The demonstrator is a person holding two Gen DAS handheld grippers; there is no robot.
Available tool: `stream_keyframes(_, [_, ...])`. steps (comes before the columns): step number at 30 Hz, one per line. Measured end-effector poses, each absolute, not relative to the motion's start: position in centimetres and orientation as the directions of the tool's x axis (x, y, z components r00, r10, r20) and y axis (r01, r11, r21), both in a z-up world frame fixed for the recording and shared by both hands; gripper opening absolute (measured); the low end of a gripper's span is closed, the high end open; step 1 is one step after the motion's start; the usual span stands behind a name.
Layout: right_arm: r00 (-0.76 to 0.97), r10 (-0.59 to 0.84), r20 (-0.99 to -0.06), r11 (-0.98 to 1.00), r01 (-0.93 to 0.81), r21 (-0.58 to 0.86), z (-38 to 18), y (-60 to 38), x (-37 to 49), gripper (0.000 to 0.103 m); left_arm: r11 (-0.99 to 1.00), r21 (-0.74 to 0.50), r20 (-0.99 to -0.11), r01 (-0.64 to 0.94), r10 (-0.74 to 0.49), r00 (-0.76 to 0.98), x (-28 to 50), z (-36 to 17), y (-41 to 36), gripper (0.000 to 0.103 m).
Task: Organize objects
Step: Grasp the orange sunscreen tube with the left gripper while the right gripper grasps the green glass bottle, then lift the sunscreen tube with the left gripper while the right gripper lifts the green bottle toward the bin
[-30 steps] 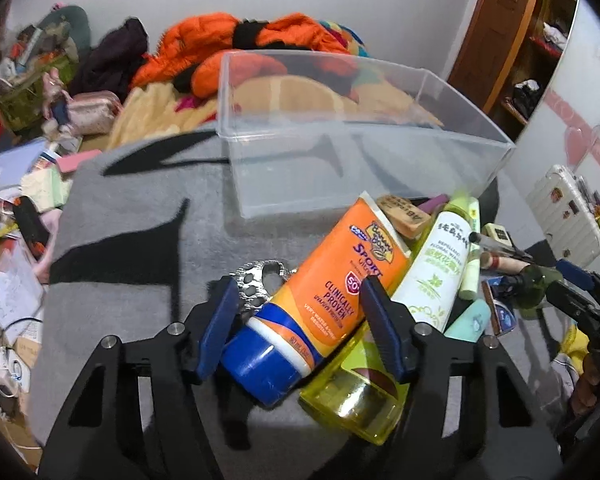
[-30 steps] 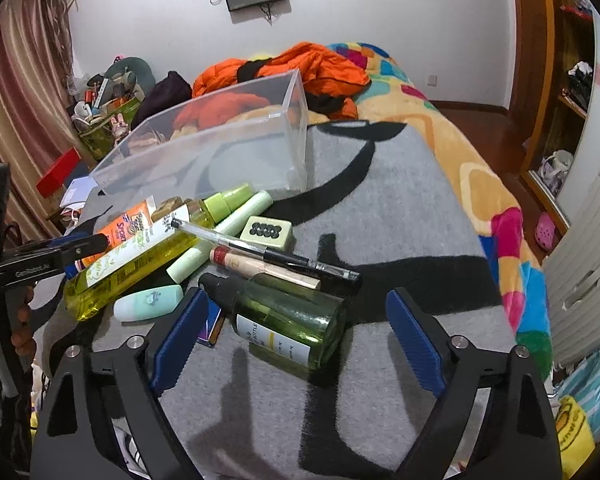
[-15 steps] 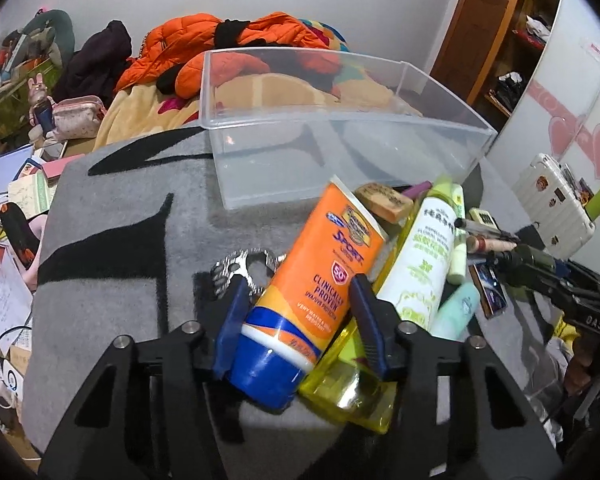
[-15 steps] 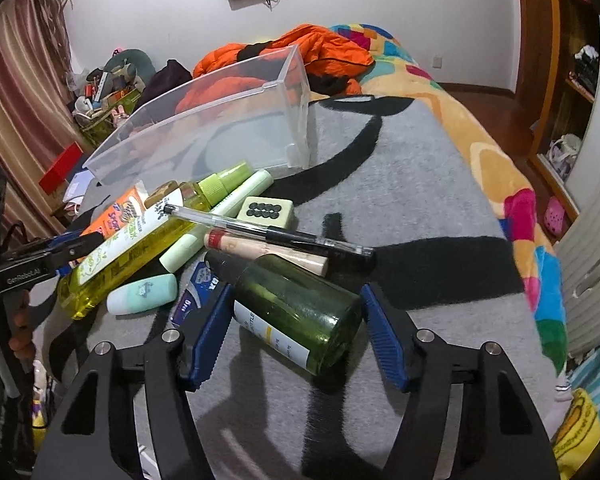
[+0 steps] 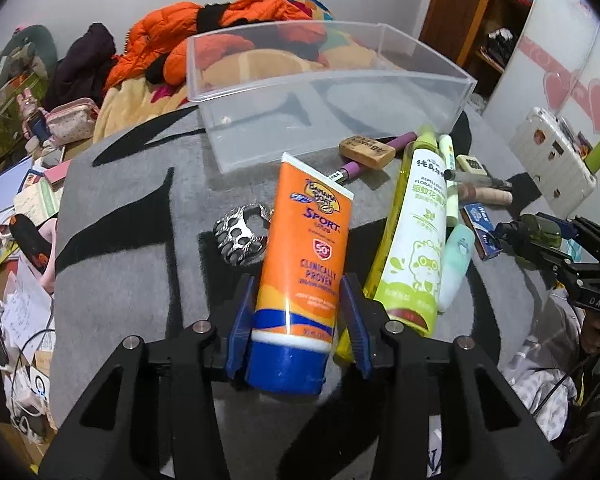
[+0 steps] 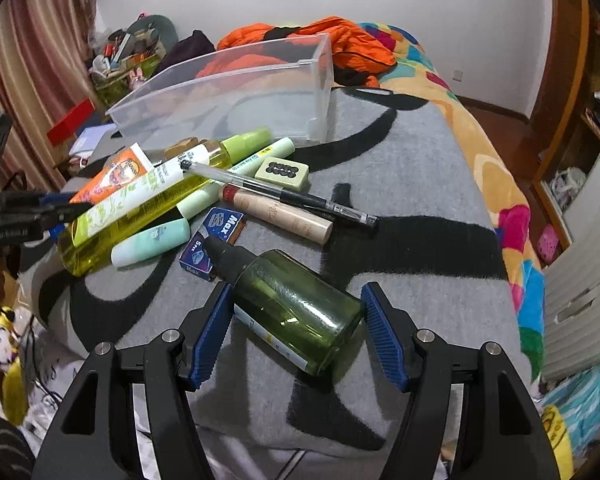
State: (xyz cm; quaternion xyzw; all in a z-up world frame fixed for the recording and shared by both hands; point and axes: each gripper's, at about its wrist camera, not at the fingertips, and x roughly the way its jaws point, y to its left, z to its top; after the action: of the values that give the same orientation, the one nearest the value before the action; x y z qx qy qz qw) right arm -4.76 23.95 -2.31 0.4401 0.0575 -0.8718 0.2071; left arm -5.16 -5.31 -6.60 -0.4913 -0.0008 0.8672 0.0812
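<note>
The orange sunscreen tube is clamped by the left gripper – its jaws just closing – while the green bottle, lying on the grey blanket, is pinched between the right gripper's pads.

The right gripper holds a green bottle lying on its side on the grey blanket, blue pads at both sides of it. Its jaws have just been closing. Behind it lie a small blue box, a mint tube, a yellow bottle, a pen, and further back a clear bin
</note>
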Motion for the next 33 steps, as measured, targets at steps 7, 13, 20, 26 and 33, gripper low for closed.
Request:
stream_keyframes(7, [-0.51, -0.318, -0.799, -0.915, 0.385, 0.118, -3.0, 24.2, -5.0, 0.062, -0.982, -0.062, -0.868, -0.18, 0.142, -0.476, -7.1, -7.4, -4.4, 0.047])
stream_keyframes(13, [-0.523, -0.326, -0.787, -0.921, 0.362, 0.141, -2.8, 24.6, -5.0, 0.062, -0.979, -0.033, -0.874, -0.2, 0.126, -0.469, -8.1, -8.1, -3.7, 0.049])
stream_keyframes(20, [-0.565, -0.307, -0.766, -0.924, 0.369, 0.098, -2.0, 24.3, -4.5, 0.062, -0.984, 0.003, -0.845, -0.179, 0.093, -0.527, -6.9, -7.7, -3.3, 0.044])
stream_keyframes(26, [-0.592, -0.309, -0.744, -0.919, 0.387, 0.073, -0.8, 23.8, -4.1, 0.062, -0.987, -0.059, -0.813, -0.15, 0.135, -0.567, -5.5, -6.2, -4.3, 0.042])
stream_keyframes(33, [-0.629, -0.323, -0.708, -0.915, 0.398, 0.064, 0.7, 23.0, -4.0, 0.062, -0.99, -0.117, -0.746, -0.073, 0.137, -0.652, -3.5, -3.8, -5.5, 0.037])
